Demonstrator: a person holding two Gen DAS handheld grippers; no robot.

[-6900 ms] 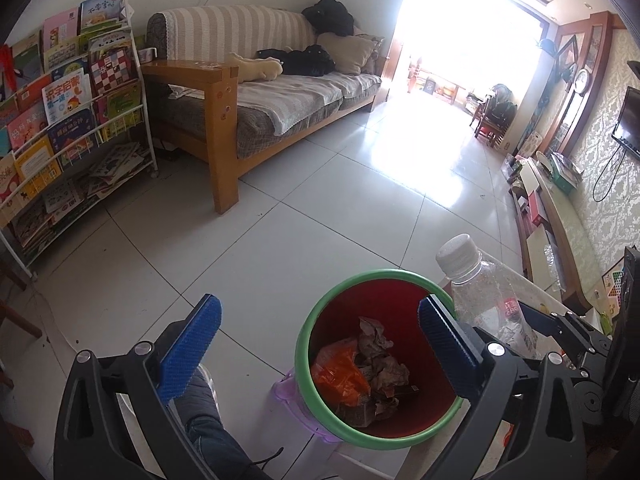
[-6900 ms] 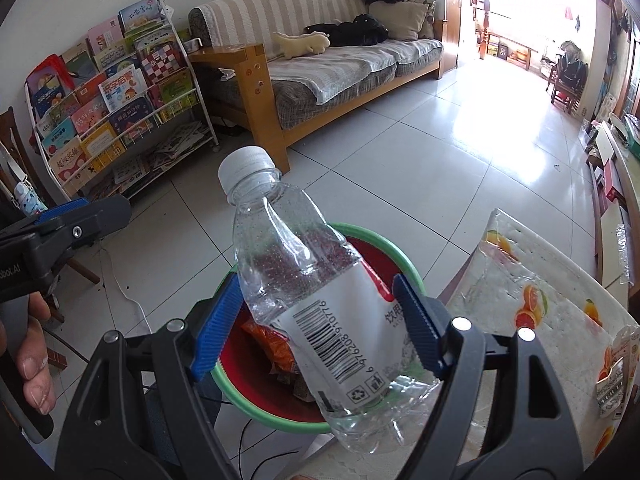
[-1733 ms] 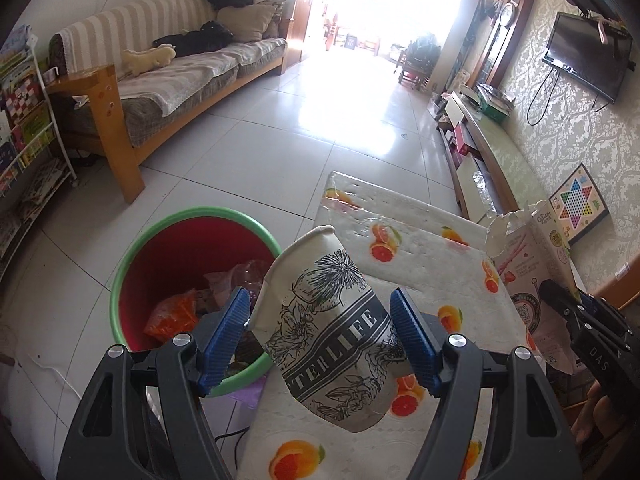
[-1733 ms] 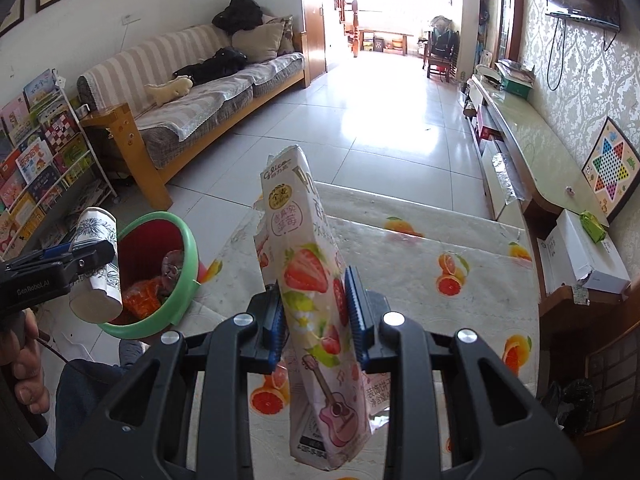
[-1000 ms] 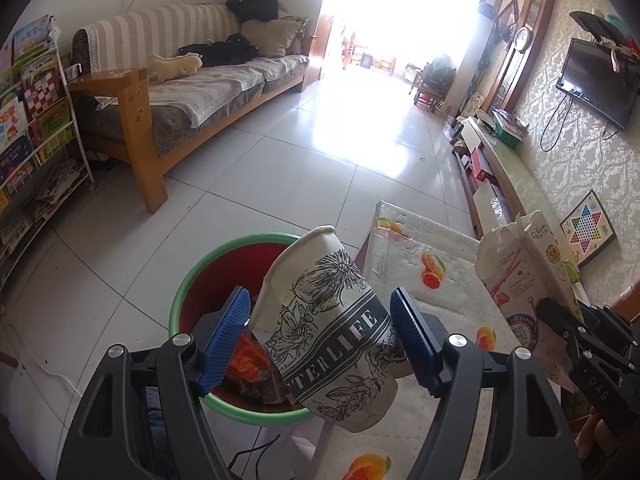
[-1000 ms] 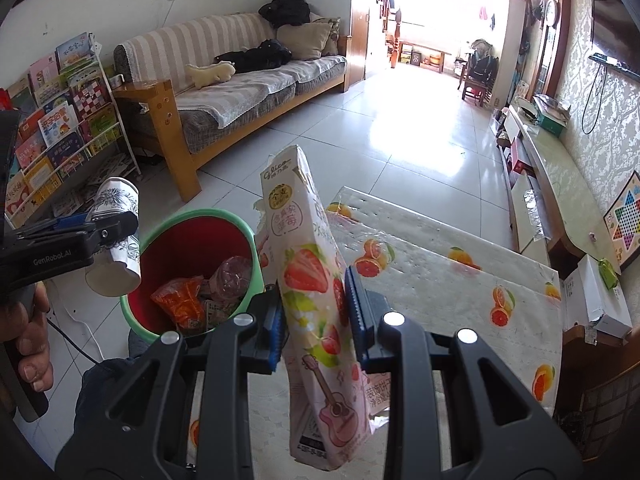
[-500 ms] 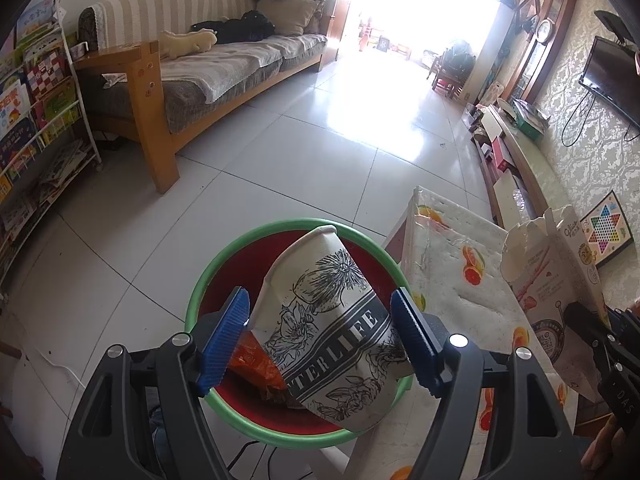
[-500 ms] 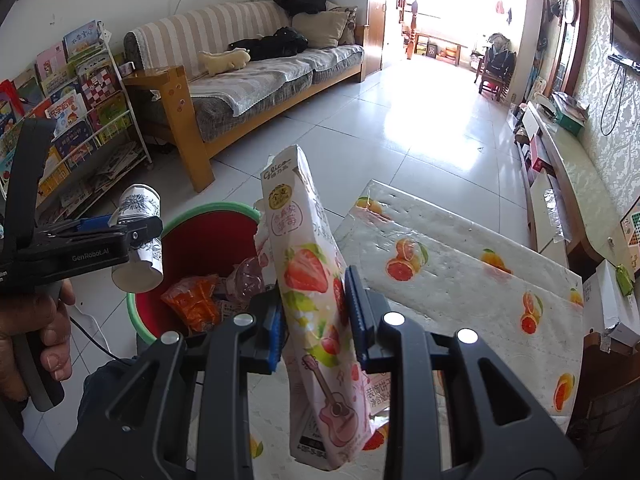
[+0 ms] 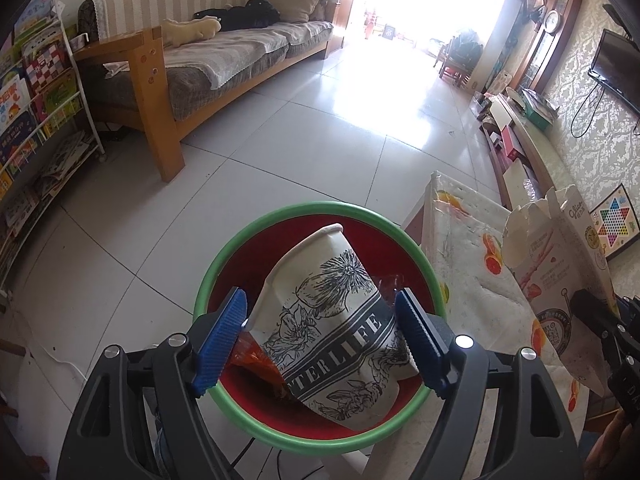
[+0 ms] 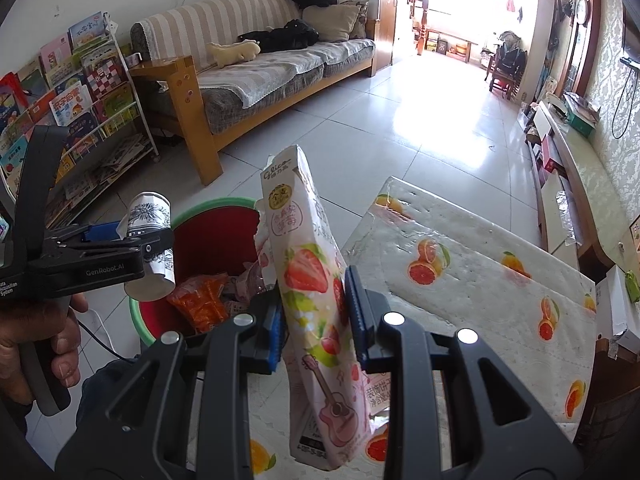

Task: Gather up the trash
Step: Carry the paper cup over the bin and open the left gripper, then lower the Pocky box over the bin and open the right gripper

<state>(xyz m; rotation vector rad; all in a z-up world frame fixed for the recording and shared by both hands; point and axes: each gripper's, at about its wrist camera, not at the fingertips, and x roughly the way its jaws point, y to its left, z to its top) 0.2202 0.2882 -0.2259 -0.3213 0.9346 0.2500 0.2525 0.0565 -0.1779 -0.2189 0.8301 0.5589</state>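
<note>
A red bin with a green rim (image 9: 320, 210) stands on the floor beside the table. My left gripper (image 9: 320, 300) hangs over its mouth. A squashed paper cup (image 9: 332, 320) with black drawings is tilted between the blue pads, which still touch it as the jaws are opening. The right wrist view shows that cup (image 10: 150, 216) above the bin (image 10: 224, 204), which holds orange wrappers. My right gripper (image 10: 314, 300) is shut on a flattened strawberry snack box (image 10: 304, 264), upright over the table edge next to the bin. The box (image 9: 560, 264) also shows at the right of the left wrist view.
The table (image 10: 480, 272) wears a white cloth printed with oranges. A wooden sofa (image 9: 168, 92) and a rack of books (image 10: 80, 100) stand to the left, across tiled floor. A low cabinet (image 9: 532, 128) runs along the right wall. A hand (image 10: 40, 340) grips the left tool.
Both grippers have moved left from the table toward the bin. The paper cup, earlier over the table edge, now hangs over the bin's mouth. The right gripper still clamps the snack box.
</note>
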